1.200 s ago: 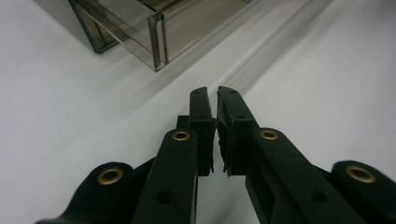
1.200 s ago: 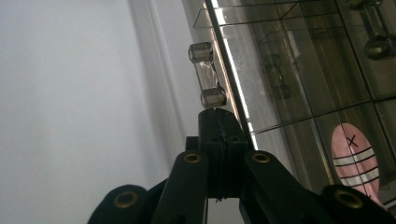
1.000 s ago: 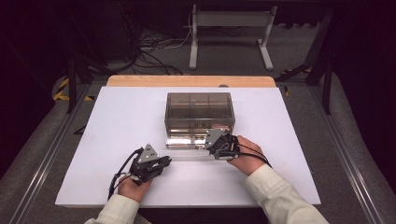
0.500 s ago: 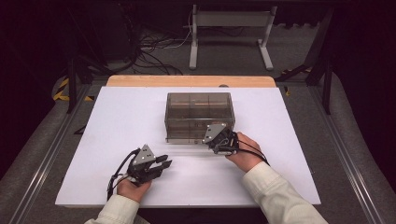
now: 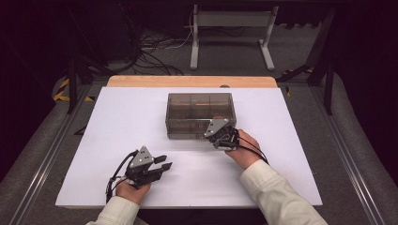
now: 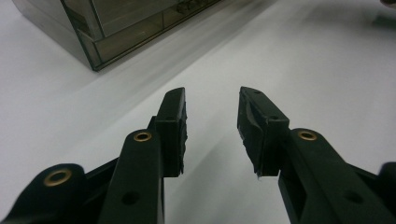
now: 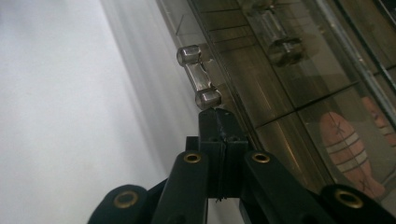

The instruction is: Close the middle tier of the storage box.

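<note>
On the white table (image 5: 117,122), mid-board, sits the smoky drawer box (image 5: 199,115). Right gripper (image 5: 220,137) is up against its front, jaws pressed together with nothing between them, tips just under the clear handle (image 7: 198,81). Left gripper (image 6: 212,119) hangs well apart, its 2 jaws just opening, spread over bare table.

White counter (image 5: 117,122) with wooden strip (image 5: 192,81) along far edge. Grey metal stand (image 5: 231,35) on floor beyond counter, far centre. Black cables (image 5: 150,58) tangled on floor, far left. Grey padded rails (image 5: 33,154) flank counter left and right. Yellow-black tape (image 5: 61,89) far left.
</note>
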`<action>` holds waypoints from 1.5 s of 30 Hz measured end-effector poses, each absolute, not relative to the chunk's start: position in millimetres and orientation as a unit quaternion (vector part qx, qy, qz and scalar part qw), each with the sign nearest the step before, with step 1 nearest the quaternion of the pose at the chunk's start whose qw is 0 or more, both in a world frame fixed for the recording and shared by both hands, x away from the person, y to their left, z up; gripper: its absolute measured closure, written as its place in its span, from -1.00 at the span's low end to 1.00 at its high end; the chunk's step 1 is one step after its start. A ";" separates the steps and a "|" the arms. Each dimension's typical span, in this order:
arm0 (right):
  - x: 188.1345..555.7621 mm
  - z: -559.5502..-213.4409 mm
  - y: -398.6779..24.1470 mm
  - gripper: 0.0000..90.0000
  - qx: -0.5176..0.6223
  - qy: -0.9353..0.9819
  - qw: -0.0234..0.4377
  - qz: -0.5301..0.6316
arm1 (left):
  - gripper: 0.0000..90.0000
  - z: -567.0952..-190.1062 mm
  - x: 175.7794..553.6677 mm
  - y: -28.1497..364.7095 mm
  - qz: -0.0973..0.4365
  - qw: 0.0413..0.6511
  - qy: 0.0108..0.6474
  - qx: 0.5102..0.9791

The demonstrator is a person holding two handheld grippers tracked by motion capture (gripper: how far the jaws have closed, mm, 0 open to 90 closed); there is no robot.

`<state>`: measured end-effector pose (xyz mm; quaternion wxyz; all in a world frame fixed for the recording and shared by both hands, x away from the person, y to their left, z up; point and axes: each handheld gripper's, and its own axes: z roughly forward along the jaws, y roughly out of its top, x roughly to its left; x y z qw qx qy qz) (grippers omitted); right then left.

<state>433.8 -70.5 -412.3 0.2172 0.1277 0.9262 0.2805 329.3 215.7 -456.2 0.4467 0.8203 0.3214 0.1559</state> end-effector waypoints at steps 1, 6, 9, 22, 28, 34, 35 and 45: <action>434.7 -412.5 -70.5 1.00 0.131 0.926 0.218 0.281 | 0.39 -456.2 328.8 216.0 0.157 0.445 0.323 0.821; 440.3 -413.8 -71.2 1.00 0.141 0.922 0.218 0.287 | 0.37 -456.5 326.6 218.0 0.157 0.445 0.324 0.820; 442.5 -415.0 -71.0 1.00 0.144 0.920 0.219 0.290 | 0.36 -456.9 325.5 219.4 0.158 0.446 0.325 0.819; 450.8 -418.1 -70.6 1.00 0.163 0.913 0.225 0.300 | 0.28 -457.0 322.9 224.1 0.155 0.451 0.329 0.815; 451.3 -419.8 -68.8 1.00 0.165 0.912 0.228 0.298 | 0.26 -456.7 322.8 224.0 0.156 0.451 0.329 0.815; 451.3 -420.4 -68.0 1.00 0.165 0.912 0.229 0.297 | 0.24 -456.2 322.9 225.0 0.165 0.450 0.327 0.815; 451.4 -420.4 -68.0 1.00 0.166 0.912 0.229 0.297 | 0.24 -456.2 322.9 225.0 0.164 0.450 0.327 0.815; 441.2 -408.6 -71.3 0.99 0.165 0.914 0.214 0.303 | 0.13 -455.7 324.0 225.9 0.156 0.456 0.330 0.811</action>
